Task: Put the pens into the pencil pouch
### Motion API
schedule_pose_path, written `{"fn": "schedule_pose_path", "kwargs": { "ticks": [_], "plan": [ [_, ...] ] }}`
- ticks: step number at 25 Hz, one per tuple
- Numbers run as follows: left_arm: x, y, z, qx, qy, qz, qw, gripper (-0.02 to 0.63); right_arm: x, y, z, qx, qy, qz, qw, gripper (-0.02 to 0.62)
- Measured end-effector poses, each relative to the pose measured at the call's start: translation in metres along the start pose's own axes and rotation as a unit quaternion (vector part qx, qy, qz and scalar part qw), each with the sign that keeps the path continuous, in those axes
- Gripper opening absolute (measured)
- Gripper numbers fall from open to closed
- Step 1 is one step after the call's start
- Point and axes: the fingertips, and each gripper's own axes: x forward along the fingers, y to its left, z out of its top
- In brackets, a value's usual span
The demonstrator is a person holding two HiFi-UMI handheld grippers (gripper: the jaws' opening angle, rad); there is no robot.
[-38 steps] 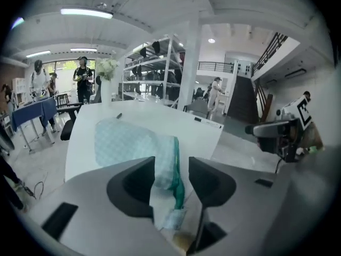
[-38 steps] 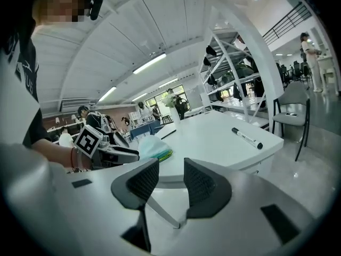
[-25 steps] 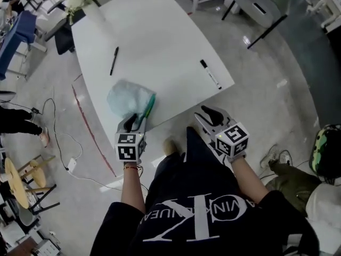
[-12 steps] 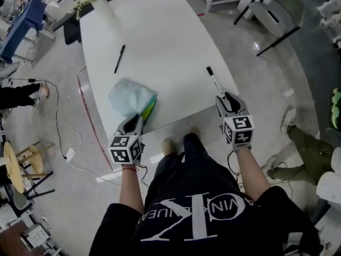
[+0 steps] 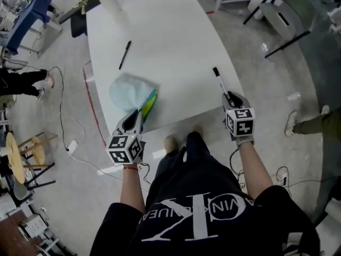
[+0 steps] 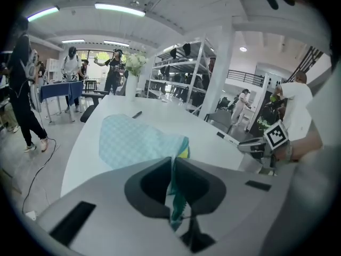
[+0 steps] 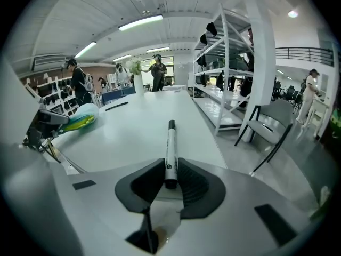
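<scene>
Your right gripper [image 7: 170, 165]: jaws just closing on near end of the marker [image 7: 170, 140], axis running far | your left gripper [image 6: 173, 167]: pinching near edge of the pouch [image 5: 129, 91] | pouch lies left of marker, near table [image 5: 170, 31] edge.

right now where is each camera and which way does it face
Head view: on the head, looking down at the table; shows torso, forearms, left claw, right claw.
Left gripper view: rides left claw, jaws just closing on the pouch, facing across the table.
Right gripper view: rides right claw, jaws just closing on the marker, facing along the table.
Shared: both gripper views catch the pouch and the other claw.
</scene>
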Motion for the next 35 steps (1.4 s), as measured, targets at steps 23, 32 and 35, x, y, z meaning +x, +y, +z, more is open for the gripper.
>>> {"fn": "schedule_pose_path", "kwargs": {
  "ticks": [23, 32, 35],
  "plan": [
    [0.003, 0.008, 0.026, -0.044, -0.051, 0.020, 0.9975, 0.025, -0.033, 0.206, 0.059, -0.109, -0.022, 0.351, 0.930, 0.081],
    [0.000, 0.001, 0.030, -0.049, -0.064, 0.009, 0.9967, 0.021, -0.021, 0.238, 0.048, -0.156, 0.043, 0.382, 0.910, 0.081],
    [-0.004, 0.001, 0.033, -0.052, -0.075, 0.007, 0.9958, 0.018, -0.017, 0.238, 0.042, -0.157, 0.075, 0.374, 0.911, 0.081]
  ]
}}
